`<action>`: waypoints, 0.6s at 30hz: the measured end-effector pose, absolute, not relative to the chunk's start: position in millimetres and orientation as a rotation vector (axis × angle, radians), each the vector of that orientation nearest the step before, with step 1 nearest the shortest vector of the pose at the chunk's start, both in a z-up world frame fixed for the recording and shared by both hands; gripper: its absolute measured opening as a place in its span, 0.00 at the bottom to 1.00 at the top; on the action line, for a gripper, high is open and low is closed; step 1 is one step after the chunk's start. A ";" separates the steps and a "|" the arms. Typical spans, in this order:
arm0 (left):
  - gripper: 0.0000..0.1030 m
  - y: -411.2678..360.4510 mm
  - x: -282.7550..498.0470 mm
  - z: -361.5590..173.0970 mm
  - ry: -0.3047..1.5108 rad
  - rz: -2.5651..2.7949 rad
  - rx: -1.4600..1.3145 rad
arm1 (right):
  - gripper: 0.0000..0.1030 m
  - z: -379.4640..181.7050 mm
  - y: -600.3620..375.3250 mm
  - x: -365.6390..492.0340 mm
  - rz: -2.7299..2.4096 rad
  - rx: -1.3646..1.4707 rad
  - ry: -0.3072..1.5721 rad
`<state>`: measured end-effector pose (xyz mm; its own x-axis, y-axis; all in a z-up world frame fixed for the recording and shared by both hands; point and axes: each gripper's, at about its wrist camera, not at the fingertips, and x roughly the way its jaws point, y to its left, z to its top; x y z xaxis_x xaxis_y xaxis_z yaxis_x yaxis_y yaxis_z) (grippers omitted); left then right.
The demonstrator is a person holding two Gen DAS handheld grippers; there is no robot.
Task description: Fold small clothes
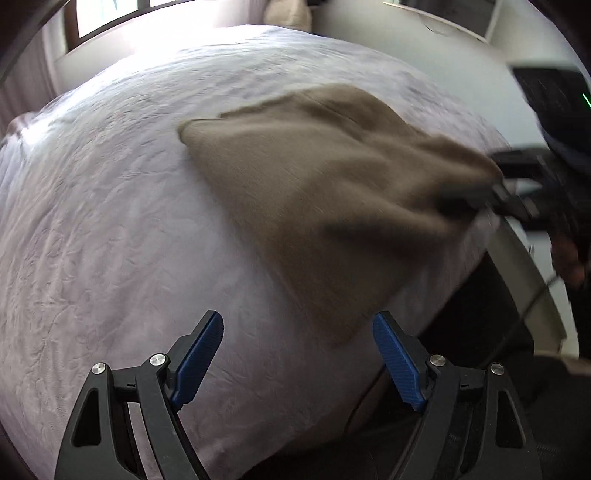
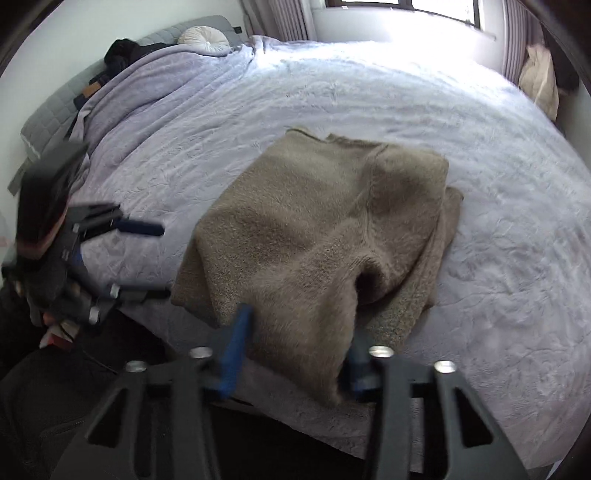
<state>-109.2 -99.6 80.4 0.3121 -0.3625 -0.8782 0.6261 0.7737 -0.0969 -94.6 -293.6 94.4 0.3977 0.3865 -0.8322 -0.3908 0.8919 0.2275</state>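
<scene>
A beige knitted sweater (image 2: 317, 229) lies partly folded on the lavender bedspread (image 2: 480, 155), near the bed's front edge. It also shows in the left wrist view (image 1: 314, 177). My left gripper (image 1: 297, 354) is open and empty, just short of the sweater's near corner; it appears blurred at the left of the right wrist view (image 2: 162, 262). My right gripper (image 2: 295, 354) has its jaws wide apart around the sweater's raised near edge, with cloth between them. In the left wrist view it (image 1: 480, 195) is blurred at the sweater's right end.
A pile of dark clothes (image 2: 122, 51) and a round white cushion (image 2: 203, 38) lie at the bed's head. A window (image 2: 436, 9) and curtains stand behind the bed. The bed's edge drops to a dark floor (image 1: 472, 314).
</scene>
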 end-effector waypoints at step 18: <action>0.82 -111.1 -98.6 55.1 1.155 -0.661 0.210 | 0.08 64.9 -332.0 -102.9 0.333 0.065 1.141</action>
